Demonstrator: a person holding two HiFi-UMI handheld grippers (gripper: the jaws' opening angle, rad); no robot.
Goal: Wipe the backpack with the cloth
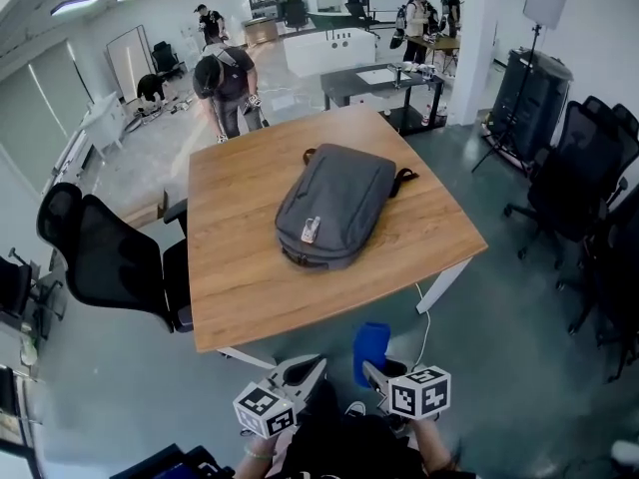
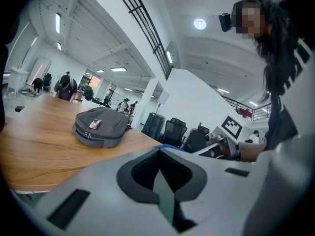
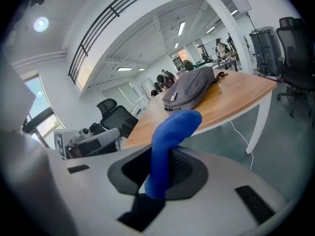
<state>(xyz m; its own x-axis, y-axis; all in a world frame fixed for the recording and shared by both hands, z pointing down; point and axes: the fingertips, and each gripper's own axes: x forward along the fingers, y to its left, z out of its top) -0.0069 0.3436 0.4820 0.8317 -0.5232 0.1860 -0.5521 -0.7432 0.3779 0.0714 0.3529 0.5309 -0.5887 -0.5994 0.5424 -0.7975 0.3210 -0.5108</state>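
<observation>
Right gripper point(image 3: 160, 177) is gripping blue cloth point(image 3: 173, 129); left gripper point(image 2: 160, 180) seemingly closed, empty. Next: carrying cloth onto grey backpack point(image 1: 334, 206).

wooden table point(image 1: 240, 267), grey backpack point(image 1: 334, 203) on it

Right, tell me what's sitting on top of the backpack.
A small pale tag lies on the grey backpack, near the end facing the person. Nothing else shows on top. The blue cloth is off it, clamped in the right claw. The backpack's underside is hidden.
</observation>
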